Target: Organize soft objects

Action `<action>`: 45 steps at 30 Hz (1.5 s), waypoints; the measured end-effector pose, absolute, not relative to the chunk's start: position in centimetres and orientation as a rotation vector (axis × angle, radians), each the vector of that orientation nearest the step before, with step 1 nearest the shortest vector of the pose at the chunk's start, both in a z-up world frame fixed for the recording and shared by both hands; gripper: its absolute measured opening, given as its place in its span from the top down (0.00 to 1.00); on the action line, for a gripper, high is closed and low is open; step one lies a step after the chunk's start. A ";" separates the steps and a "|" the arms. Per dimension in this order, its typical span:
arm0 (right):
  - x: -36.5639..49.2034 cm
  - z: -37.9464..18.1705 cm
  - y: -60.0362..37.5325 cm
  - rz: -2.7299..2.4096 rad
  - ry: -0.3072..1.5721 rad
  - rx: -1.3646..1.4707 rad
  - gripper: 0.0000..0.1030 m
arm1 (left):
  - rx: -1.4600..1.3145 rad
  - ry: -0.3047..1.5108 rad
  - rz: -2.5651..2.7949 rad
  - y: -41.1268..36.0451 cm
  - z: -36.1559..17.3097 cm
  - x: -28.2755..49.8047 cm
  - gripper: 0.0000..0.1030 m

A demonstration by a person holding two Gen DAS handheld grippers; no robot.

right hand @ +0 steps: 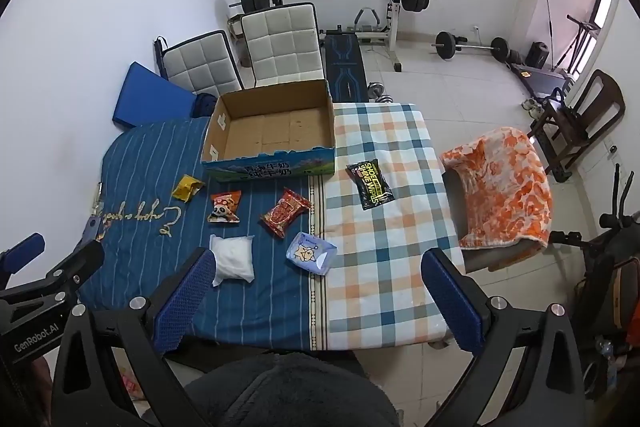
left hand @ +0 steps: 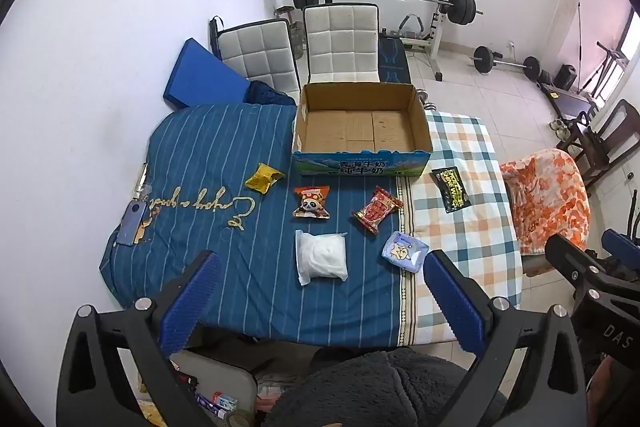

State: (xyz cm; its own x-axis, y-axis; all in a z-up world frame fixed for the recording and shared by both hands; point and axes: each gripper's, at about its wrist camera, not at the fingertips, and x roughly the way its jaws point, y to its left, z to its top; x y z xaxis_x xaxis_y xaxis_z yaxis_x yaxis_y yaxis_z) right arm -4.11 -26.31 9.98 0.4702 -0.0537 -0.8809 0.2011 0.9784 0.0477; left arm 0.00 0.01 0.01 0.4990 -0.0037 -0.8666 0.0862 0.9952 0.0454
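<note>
A blue striped cloth (left hand: 224, 163) and checked cloth (right hand: 384, 227) cover the table in a white-walled gym room. Six crinkly soft packets, including a white pillowy pouch (left hand: 322, 261), lie before the open brown cardboard box (left hand: 360, 127). The left gripper (left hand: 320, 303) and right gripper (right hand: 316, 303) both gape empty.

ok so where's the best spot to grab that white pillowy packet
Probably across the puffy middle of the white packet, from straight above. It lies flat on the blue striped cloth with open cloth on all sides, and the open left gripper hangs nearest it.

Left gripper (left hand: 320, 291) angled steeply down, jaws spread wide, empty; right gripper (right hand: 318, 287) at its 3 o'clock, likewise.
</note>
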 end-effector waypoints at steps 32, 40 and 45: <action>-3.6 10.6 -26.4 -0.230 1.024 0.106 0.00 | 0.073 1.027 -0.046 0.7 -0.7 0.8 0.00; -3.6 10.7 -26.3 -0.231 1.021 0.097 0.00 | 0.071 1.029 -0.052 0.9 -0.5 1.0 0.00; -3.9 10.6 -26.1 -0.229 1.015 0.098 0.00 | 0.071 1.017 -0.053 0.9 -0.4 0.7 0.00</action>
